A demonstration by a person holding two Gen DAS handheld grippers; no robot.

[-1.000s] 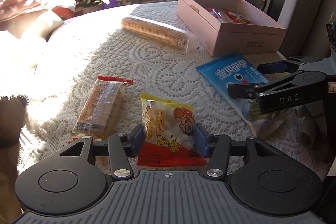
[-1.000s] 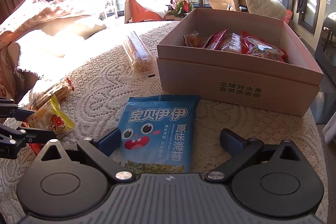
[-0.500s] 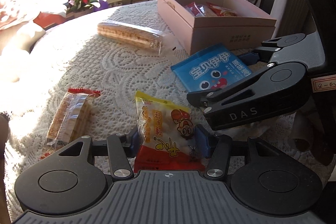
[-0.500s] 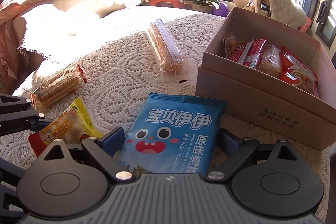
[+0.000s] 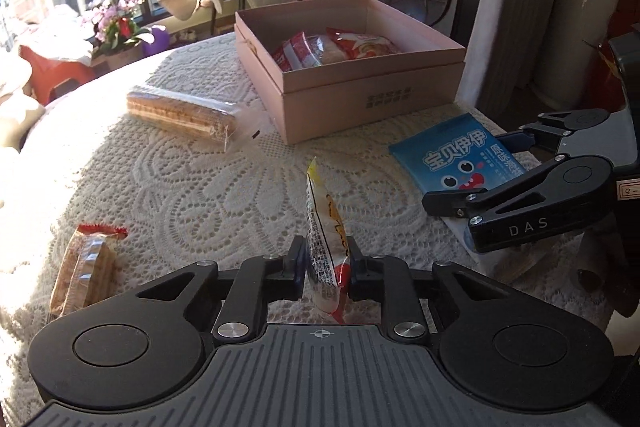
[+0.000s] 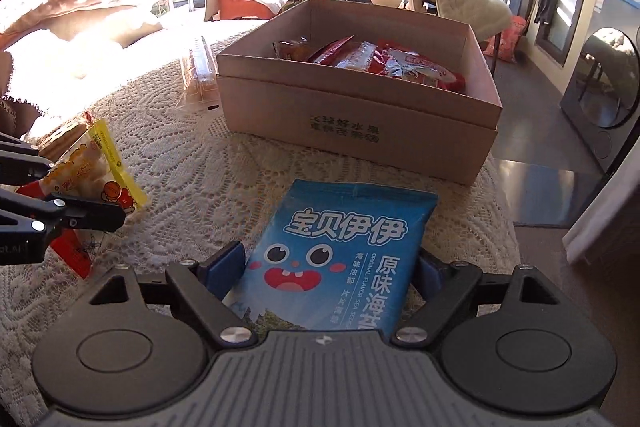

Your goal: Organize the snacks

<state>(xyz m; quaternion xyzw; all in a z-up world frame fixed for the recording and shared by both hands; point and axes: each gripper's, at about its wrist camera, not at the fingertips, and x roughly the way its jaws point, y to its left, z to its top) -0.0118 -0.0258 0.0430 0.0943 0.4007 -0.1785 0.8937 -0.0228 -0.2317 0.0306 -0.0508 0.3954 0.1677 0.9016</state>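
Since the earlier frame the left tongs (image 5: 325,259) have just been closing: the yellow snack packet (image 5: 326,227), then lying flat between wide pads, is now pinched edge-on and stands upright between them. The right tongs (image 6: 330,269) have narrowed slightly but stand wide, their blue pads (image 6: 224,267) flanking the blue seaweed packet (image 6: 340,259); whether the pads press on it cannot be told.

Blue seaweed packet: flat on the lace-covered surface (image 5: 200,187), just in front of the pink box (image 5: 360,95).
Pink box: open, with several red-wrapped snacks (image 6: 380,61) inside.
Long wafer pack (image 5: 180,113): on the surface, left of the box.
Red-ended biscuit pack (image 5: 86,267): near the left tongs, at the surface's left edge.
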